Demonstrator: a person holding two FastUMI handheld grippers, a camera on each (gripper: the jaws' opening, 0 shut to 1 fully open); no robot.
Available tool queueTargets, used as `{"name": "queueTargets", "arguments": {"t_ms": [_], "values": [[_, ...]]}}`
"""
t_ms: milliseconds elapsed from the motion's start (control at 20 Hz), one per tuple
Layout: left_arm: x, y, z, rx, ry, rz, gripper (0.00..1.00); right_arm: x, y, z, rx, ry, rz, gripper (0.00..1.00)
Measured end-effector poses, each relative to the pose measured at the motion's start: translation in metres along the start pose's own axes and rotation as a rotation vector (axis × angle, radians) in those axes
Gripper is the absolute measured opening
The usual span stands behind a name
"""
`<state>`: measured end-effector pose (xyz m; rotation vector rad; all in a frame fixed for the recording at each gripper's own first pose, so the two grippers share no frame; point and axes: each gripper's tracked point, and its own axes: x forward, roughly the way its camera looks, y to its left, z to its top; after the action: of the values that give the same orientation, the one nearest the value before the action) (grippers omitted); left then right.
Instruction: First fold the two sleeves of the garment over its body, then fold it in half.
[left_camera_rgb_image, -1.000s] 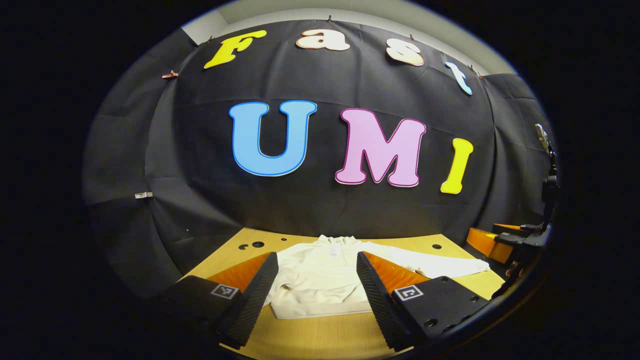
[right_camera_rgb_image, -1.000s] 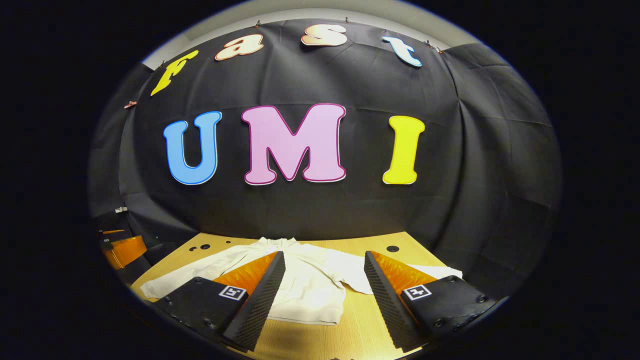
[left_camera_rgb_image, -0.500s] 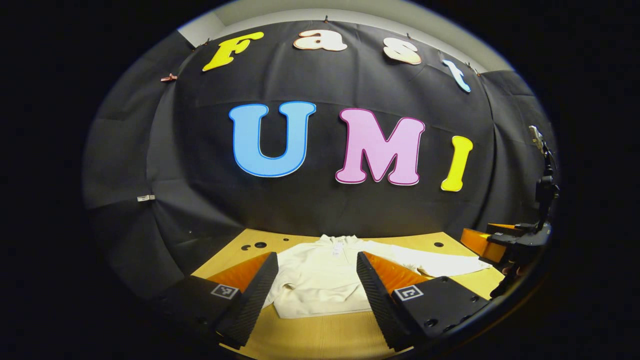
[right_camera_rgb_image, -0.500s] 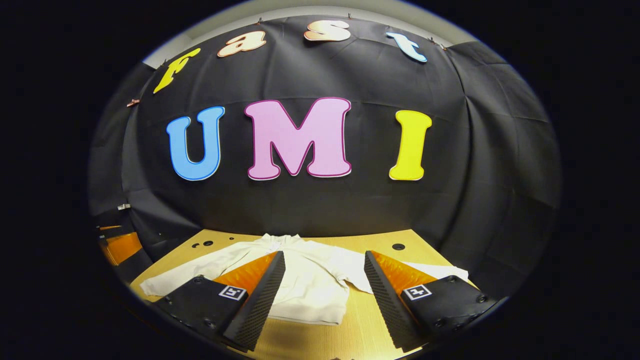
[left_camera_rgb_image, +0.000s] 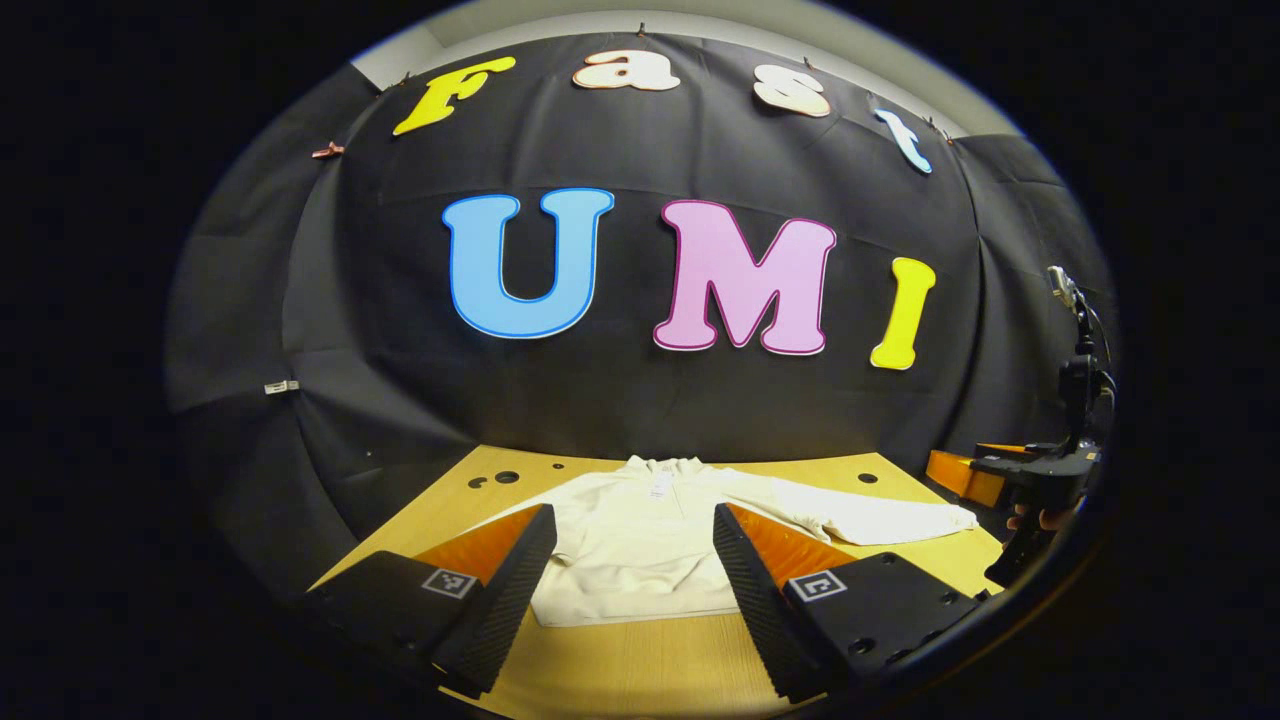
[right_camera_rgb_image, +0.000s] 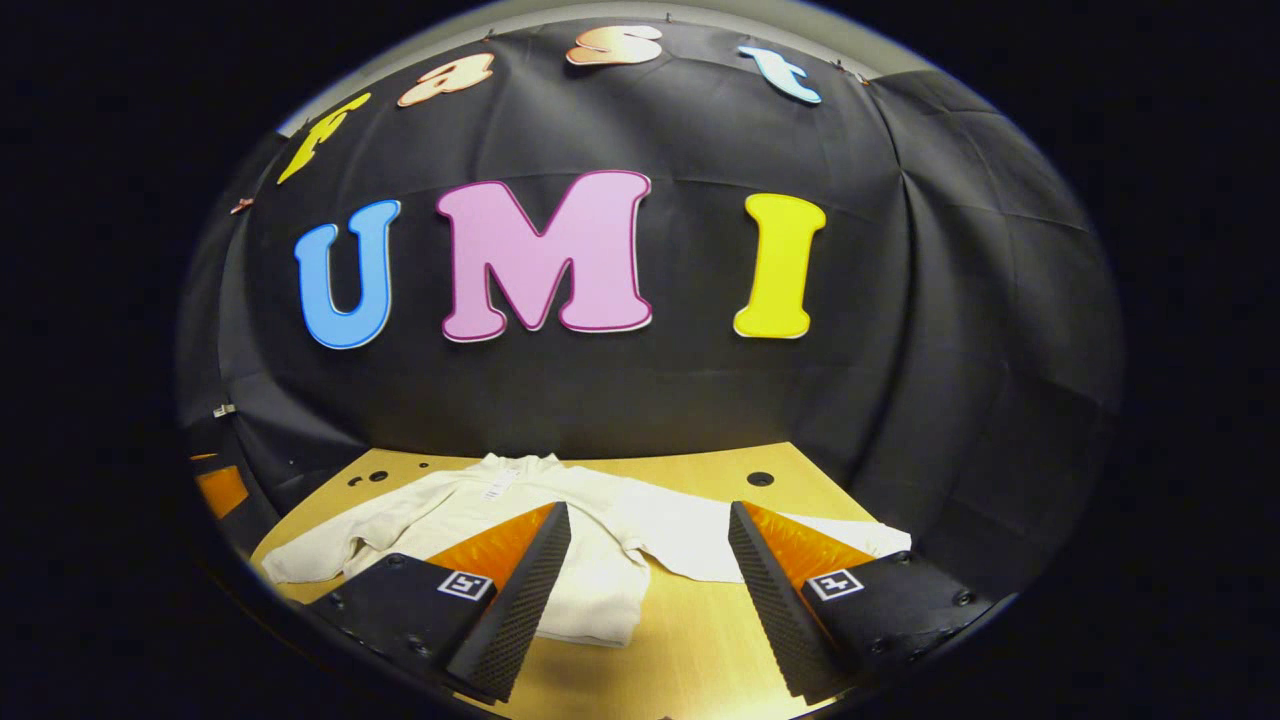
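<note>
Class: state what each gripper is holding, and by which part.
Nothing is held. The left gripper and right gripper are open above the table, clear of the white garment.

A wooden table (left_camera_rgb_image: 620, 670) carries a white garment (left_camera_rgb_image: 640, 545) spread flat, both sleeves out.

Wooden table (left_camera_rgb_image: 640, 660): round holes (left_camera_rgb_image: 506, 477) near its far edge. Black cloth wall (left_camera_rgb_image: 620, 400) directly behind table.

place: recording booth | evidence: black cloth wall (left_camera_rgb_image: 640, 400); wooden table (right_camera_rgb_image: 690, 640) with holes
</note>
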<state>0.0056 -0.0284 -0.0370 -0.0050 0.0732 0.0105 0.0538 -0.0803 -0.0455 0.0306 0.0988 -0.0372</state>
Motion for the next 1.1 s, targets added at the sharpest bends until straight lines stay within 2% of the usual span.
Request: {"name": "queueTargets", "arguments": {"t_ms": [250, 400, 650, 900, 1100], "values": [[0.003, -0.019, -0.011, -0.006, 0.030, -0.032, 0.97, 0.024, -0.066, -0.018, 0.007, 0.065, -0.125, 0.98], [0.004, -0.029, -0.021, -0.003, 0.057, -0.057, 0.97, 0.038, -0.099, -0.028, -0.006, 0.106, -0.172, 0.98], [0.010, -0.036, -0.032, 0.007, 0.099, -0.064, 0.97, 0.057, -0.153, -0.042, 0.037, 0.159, -0.264, 0.98], [0.020, -0.045, -0.041, 0.041, 0.122, -0.052, 0.97, 0.077, -0.198, -0.081, 0.062, 0.285, -0.354, 0.98], [0.028, -0.053, -0.048, 0.052, 0.146, -0.049, 0.97, 0.097, -0.233, -0.105, 0.104, 0.332, -0.413, 0.98]]}}
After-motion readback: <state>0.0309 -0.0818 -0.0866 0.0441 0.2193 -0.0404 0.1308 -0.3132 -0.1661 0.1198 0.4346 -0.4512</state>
